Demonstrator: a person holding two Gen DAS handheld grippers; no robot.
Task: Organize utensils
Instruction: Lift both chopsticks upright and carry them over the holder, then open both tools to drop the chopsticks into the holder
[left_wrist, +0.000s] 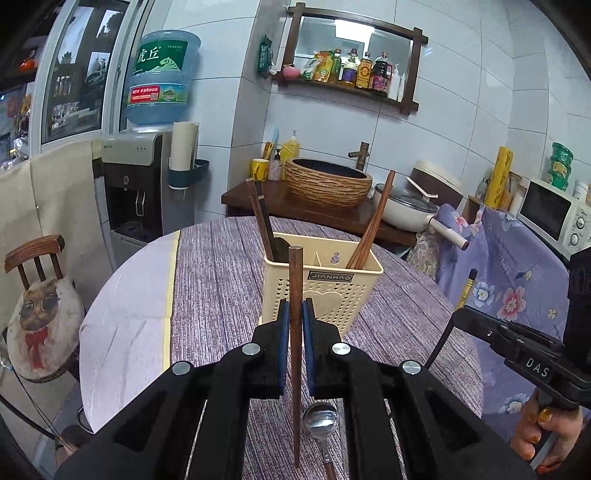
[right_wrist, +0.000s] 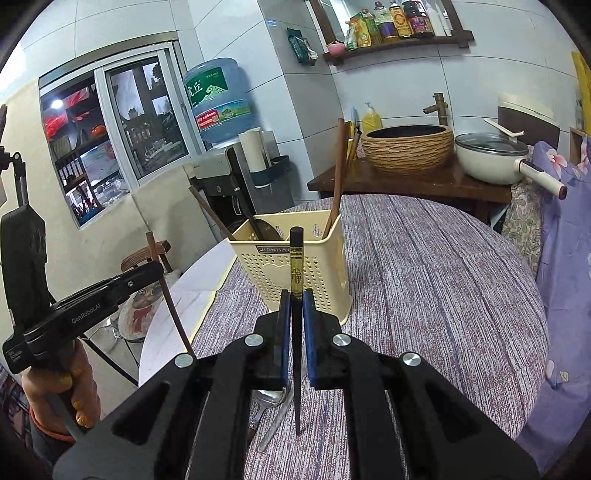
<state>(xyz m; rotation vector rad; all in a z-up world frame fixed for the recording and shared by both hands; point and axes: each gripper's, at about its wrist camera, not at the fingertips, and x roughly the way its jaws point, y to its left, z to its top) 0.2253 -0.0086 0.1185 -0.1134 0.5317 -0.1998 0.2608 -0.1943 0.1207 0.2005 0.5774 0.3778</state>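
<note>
The left gripper (left_wrist: 296, 325) clamps a brown chopstick (left_wrist: 295, 295) upright at frame centre; the right gripper (right_wrist: 296, 317) pinches a black chopstick (right_wrist: 296, 266), the cream holder (right_wrist: 291, 269) just behind.

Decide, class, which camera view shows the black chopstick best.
Right wrist view: the black chopstick stands central, clamped in the right tongs, gold band readable. The left wrist view shows it only small, at the edge.

Home kitchen, white tiled walls, wooden shelf of sauce bottles (left_wrist: 364, 70), water dispenser (left_wrist: 136, 184) with blue jug, basin sink with tap (left_wrist: 328, 181), microwave (left_wrist: 554, 218), lidded pan (right_wrist: 493, 157), cloth-covered counter (left_wrist: 221, 280)
</note>
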